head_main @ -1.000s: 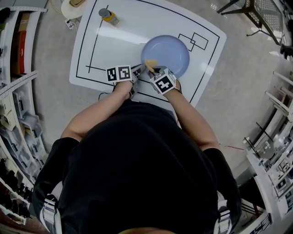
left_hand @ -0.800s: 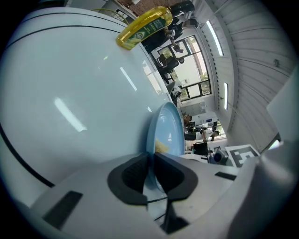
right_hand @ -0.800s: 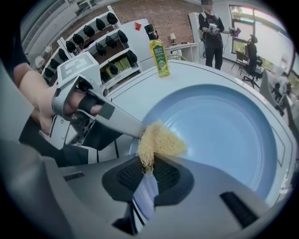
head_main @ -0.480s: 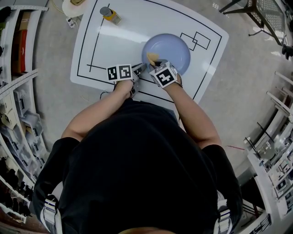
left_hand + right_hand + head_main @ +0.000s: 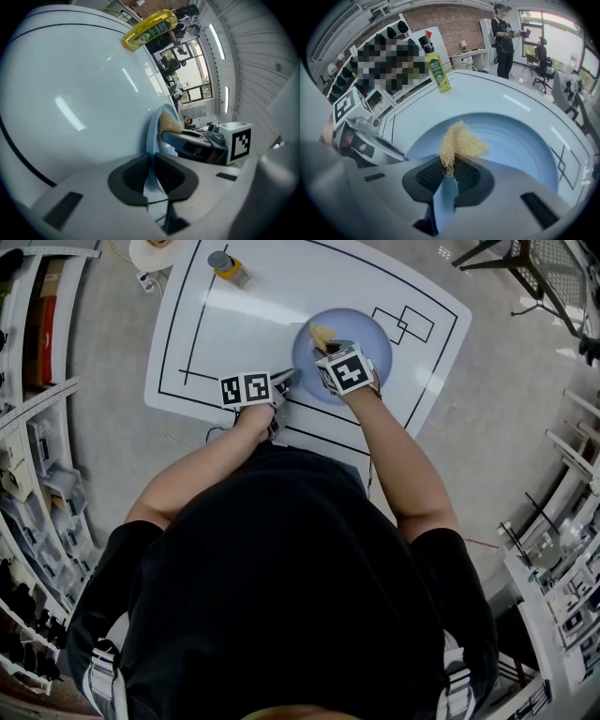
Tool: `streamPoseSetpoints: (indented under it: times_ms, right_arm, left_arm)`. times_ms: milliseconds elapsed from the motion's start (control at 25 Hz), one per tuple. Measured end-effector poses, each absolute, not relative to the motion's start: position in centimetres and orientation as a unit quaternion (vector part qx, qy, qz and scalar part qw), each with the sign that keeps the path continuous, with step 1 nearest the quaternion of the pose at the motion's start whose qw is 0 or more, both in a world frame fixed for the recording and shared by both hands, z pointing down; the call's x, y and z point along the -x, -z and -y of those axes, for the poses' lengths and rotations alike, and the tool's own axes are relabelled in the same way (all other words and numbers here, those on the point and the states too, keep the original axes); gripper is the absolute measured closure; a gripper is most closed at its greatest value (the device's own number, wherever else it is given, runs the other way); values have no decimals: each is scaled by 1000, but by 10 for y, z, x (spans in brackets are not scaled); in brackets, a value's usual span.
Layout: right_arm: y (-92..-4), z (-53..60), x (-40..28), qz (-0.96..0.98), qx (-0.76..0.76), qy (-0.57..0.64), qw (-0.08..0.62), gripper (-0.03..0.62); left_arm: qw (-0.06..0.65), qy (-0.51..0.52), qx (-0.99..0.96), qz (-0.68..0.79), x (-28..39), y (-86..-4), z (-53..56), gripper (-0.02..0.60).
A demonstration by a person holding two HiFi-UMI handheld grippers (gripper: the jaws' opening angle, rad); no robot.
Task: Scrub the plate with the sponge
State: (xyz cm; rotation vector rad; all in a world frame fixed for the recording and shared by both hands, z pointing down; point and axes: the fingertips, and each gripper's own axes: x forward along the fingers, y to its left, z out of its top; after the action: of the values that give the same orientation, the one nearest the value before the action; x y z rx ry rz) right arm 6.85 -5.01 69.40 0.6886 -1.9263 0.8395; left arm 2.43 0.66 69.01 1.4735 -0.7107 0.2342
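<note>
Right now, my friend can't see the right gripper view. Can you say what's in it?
The right tool pinches a fuzzy yellow sponge and holds it over a blue plate. Behind them, a yellow bottle stands on the white table.

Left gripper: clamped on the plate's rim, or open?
Clamped. In the left gripper view, the left gripper has its jaws closed together on the near rim of the plate.

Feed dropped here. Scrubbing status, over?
Left claw shut on plate rim. Right claw shut on sponge, over the plate. Bottle stands well clear.
</note>
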Motion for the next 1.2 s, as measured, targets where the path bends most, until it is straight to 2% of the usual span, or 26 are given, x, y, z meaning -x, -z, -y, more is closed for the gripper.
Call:
streamPoseSetpoints:
  times_ms: [520, 1200]
  right_arm:
    - [-694, 65, -131, 750, -326, -310, 485, 545]
    - [-694, -10, -173, 705, -306, -332, 547, 545]
  left_arm:
    - [677, -89, -648, 336, -16, -692, -1, 541]
    - [676, -82, -645, 347, -12, -691, 9, 541]
